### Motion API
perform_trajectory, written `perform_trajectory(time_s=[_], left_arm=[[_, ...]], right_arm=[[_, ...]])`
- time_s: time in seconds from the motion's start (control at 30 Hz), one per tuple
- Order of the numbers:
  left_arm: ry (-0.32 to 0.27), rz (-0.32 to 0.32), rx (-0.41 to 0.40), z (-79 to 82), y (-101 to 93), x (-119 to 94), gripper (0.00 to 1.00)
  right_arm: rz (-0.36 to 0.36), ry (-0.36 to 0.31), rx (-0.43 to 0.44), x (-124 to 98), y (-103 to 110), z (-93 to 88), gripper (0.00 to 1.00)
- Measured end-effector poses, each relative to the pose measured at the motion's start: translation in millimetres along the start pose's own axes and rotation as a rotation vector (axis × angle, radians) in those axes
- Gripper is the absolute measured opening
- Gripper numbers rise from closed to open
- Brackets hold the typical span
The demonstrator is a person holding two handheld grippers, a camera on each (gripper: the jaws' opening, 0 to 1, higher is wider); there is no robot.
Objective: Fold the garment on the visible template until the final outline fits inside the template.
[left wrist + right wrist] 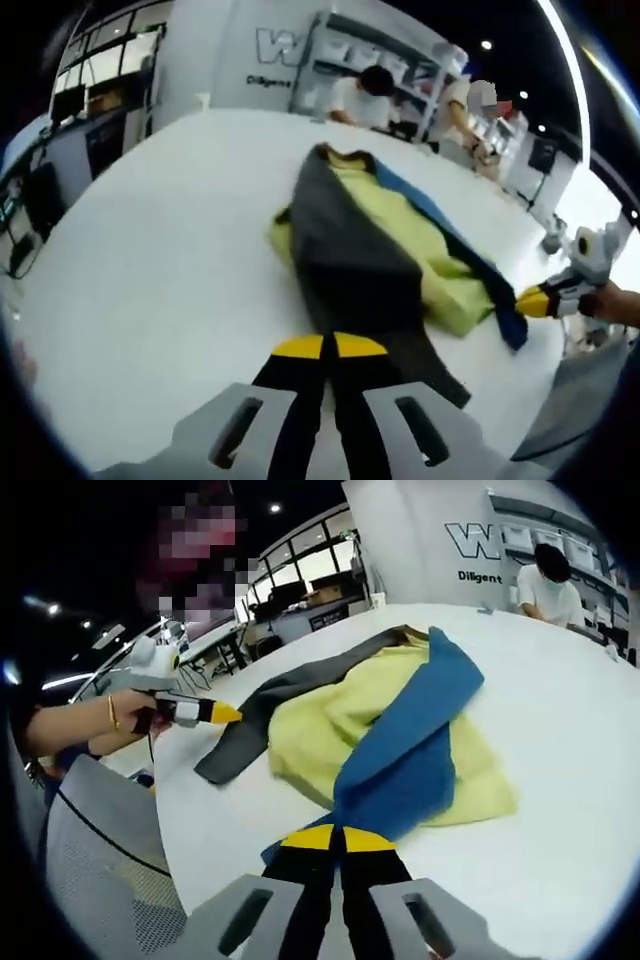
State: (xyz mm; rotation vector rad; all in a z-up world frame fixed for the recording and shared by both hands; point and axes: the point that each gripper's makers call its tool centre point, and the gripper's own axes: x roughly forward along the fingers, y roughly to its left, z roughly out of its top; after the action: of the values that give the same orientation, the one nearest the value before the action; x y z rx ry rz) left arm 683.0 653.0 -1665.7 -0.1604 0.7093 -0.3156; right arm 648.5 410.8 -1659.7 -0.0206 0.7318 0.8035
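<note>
While left hand-held gripper [329, 347] pinches grey sleeve [350, 270], right hand-held gripper [336, 838] pinches blue sleeve [405, 750].

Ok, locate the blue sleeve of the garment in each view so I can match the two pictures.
Left gripper view: the blue sleeve runs along the garment's right edge, ending near the other gripper's yellow tip.
Right gripper view: the blue sleeve lies diagonally through the centre, its end at this gripper's jaws.
Shared landmark: the grey sleeve, on the far side of the yellow body.
</note>
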Motion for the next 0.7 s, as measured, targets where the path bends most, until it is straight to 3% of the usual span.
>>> perform_trajectory(time_s=[0.27, 0.37, 0.57, 0.7], left_arm=[[-0.01, 0.056, 0.013, 13.0, 25.3, -5.5, 0.0], [-0.016, 0.082, 0.023, 20.6, 44.9, -6.5, 0.0], [-0.01, 0.123, 0.044, 33.3, 74.6, -8.6, 0.0], [-0.004, 0.136, 0.076, 43.0, 82.0, -9.3, 0.0]], right_arm=[[-0.06, 0.004, -0.011, -19.5, -32.9, 6.4, 0.0], [-0.091, 0.001, -0.018, -30.6, -50.1, 10.4, 0.0], [-0.186, 0.007, -0.023, -52.9, -97.6, 16.7, 0.0], [-0.244, -0.006, -0.014, -65.9, -127.3, 25.9, 0.0]])
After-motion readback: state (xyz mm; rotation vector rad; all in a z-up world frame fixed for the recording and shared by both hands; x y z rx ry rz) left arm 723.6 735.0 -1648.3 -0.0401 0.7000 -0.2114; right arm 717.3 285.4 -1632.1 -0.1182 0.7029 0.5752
